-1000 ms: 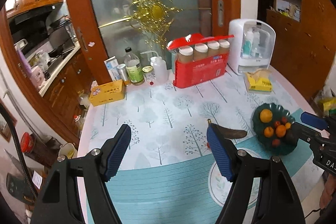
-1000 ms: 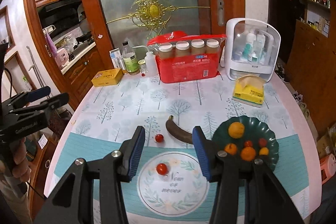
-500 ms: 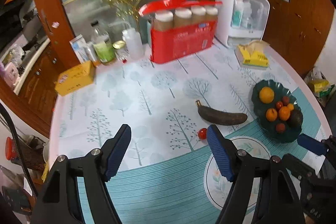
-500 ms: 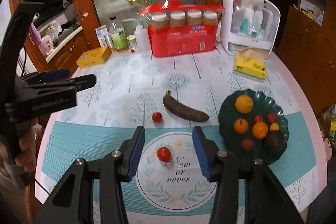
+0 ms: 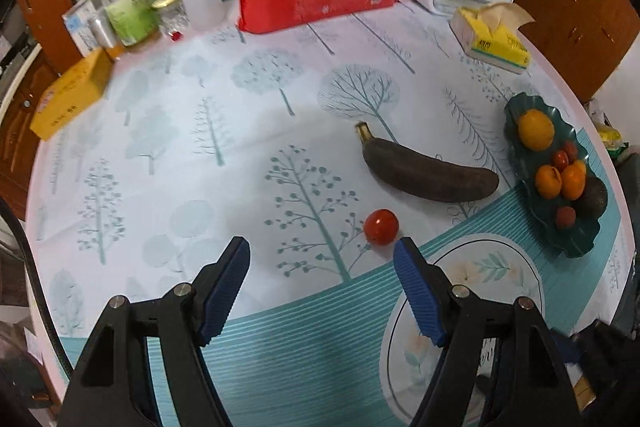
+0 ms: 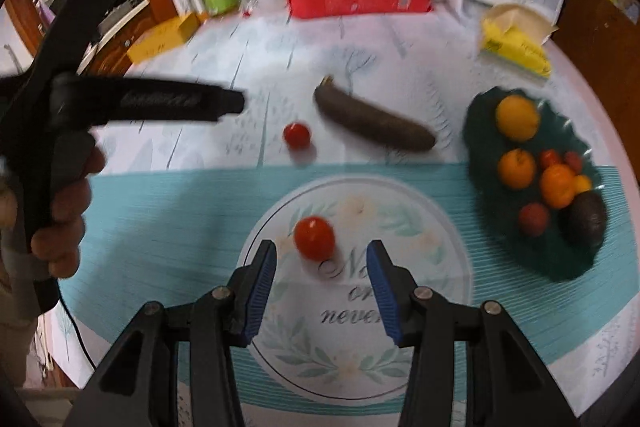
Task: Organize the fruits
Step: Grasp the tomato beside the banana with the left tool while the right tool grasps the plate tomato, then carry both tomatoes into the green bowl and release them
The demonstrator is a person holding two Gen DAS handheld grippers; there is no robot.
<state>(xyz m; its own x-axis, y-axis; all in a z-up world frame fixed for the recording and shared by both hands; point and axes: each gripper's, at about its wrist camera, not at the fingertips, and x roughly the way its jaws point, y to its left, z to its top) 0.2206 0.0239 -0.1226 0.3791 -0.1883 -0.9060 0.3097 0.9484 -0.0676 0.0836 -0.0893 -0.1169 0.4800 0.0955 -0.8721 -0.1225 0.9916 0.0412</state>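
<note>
A: Left side, what is sitting there?
B: Left tool (image 5: pixel 322 253), standing open and empty above the counter (image 5: pixel 224 131); a far tomato (image 5: pixel 381 226) is lying just beyond its right finger.

A: Middle?
B: Dark banana (image 5: pixel 430 174), lying beyond that tomato. Right tool (image 6: pixel 321 261), gaping and holding nothing, with a near tomato (image 6: pixel 314 237) sitting just ahead.

A: Right?
B: Green dish (image 6: pixel 480 131), carrying oranges and small fruits.

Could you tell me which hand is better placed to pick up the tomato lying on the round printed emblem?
Right: its tongs are open just short of that tomato. The left tongs sit nearer the other tomato.
</note>
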